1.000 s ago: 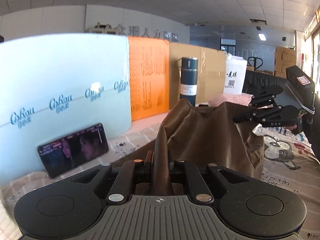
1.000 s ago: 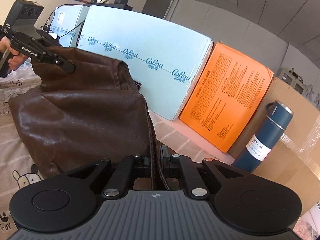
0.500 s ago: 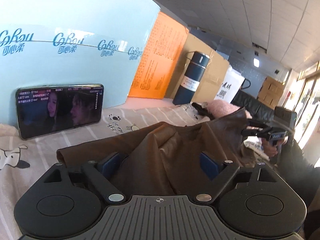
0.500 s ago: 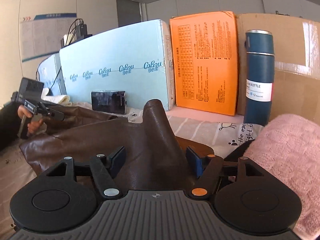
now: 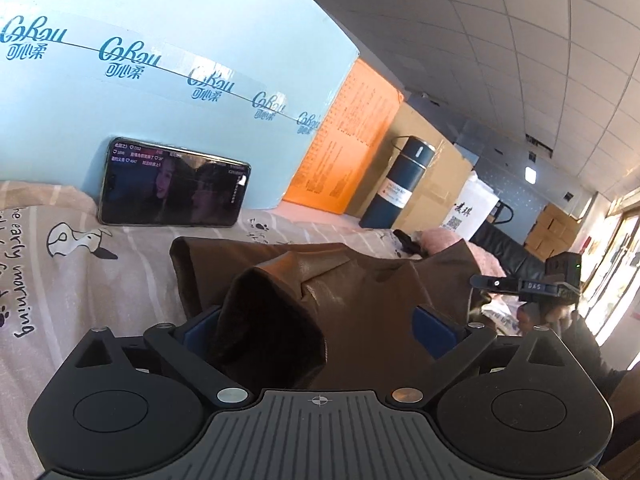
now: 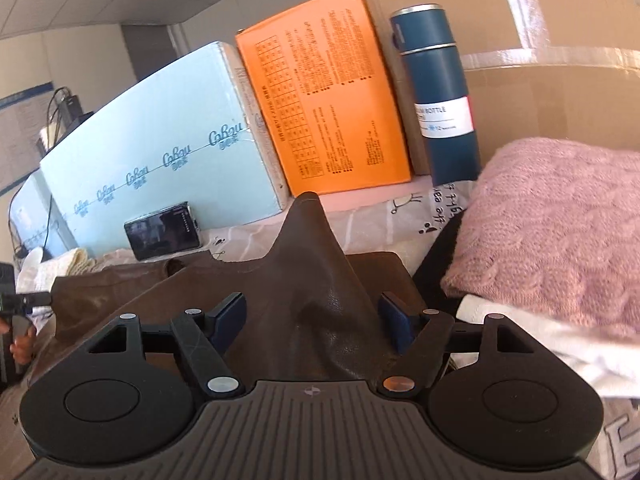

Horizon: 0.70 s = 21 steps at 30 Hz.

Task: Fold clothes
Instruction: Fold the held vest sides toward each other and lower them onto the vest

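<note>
At the far left of the bed, a phone (image 5: 173, 183) leans against the long light blue box (image 5: 160, 80) that stands along the back edge, its screen lit. The printed bedsheet (image 5: 60, 280) lies under it. In front of the phone, in the middle of the bed, is the brown leather garment (image 5: 360, 292), piled in loose folds.

The left gripper (image 5: 316, 324) has its fingers wide apart, and a raised fold of the garment stands between them, not pinched. The right gripper (image 6: 312, 316) also has its fingers spread, with a peak of the same garment (image 6: 312, 264) rising between them and hiding part of the sheet behind.

Further right along the back edge stand an orange box (image 6: 328, 96), then a dark blue bottle (image 6: 440, 92) upright in front of a cardboard box (image 6: 540, 92). Near the right edge of the bed lies a pink knitted sweater (image 6: 552, 224) on top of a white cloth (image 6: 520, 336), just beside the garment. Something black (image 6: 440, 252) shows between them, I cannot tell what.
</note>
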{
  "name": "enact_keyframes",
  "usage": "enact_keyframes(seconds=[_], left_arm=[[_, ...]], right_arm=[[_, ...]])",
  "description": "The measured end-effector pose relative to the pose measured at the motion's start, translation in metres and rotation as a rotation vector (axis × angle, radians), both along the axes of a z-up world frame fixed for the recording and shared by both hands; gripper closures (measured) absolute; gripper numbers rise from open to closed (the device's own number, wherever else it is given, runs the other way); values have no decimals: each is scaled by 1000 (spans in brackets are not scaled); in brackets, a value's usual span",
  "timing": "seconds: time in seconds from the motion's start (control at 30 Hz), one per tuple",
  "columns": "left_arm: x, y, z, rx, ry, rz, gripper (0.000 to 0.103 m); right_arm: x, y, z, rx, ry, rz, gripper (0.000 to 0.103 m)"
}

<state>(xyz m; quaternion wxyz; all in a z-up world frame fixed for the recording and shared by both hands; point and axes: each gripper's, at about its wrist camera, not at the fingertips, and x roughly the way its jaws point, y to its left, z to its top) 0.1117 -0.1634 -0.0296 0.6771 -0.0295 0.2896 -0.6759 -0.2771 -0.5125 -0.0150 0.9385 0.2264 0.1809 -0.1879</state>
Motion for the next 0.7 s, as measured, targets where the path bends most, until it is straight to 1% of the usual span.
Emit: enact_keyframes(seconds=[0.03,0.07,0.1,0.13,0.17,0.2,0.23,0.33,0.47,0.53,0.6,0.63,0.67,0.7], left_arm=[[-3,-3,1,8,-26,21,3],[-7,-7,2,17,-54,42,9],[-10,-10,3,25,-83,64,17],[-13,-14,4,41,-119,83,45],[-17,-18,5,59,-158,101,70],[-16,-21,5,65,-168,112,78],[-15,-24,5,66,-169,121,88],[-11,-32,4,70,-174,148,93],[-6,-42,3,75,-181,183,93],[-3,-47,3,78,-184,201,92],[0,-52,2,80,-187,219,88],[1,-52,0,85,-186,231,81],[3,-51,-1,83,-176,245,69],[4,-49,1,73,-171,265,60]], right_arm=[[-3,1,-1,9,-7,-22,41],[-6,2,-1,13,-13,-48,47],[-9,3,-2,15,-17,-72,58],[-11,3,-3,15,-19,-96,66],[-13,1,-5,23,-25,-118,69],[-14,-1,-7,33,-30,-135,78],[-16,-3,-8,39,-32,-149,84],[-20,-6,-8,44,-49,-178,93],[-28,-5,-1,16,-91,-201,94],[-29,-7,-2,22,-89,-216,94],[-28,-9,-4,27,-70,-227,93],[-27,-10,-5,26,-61,-230,93],[-26,-10,-5,23,-52,-232,92],[-25,-10,-6,19,-44,-237,88]])
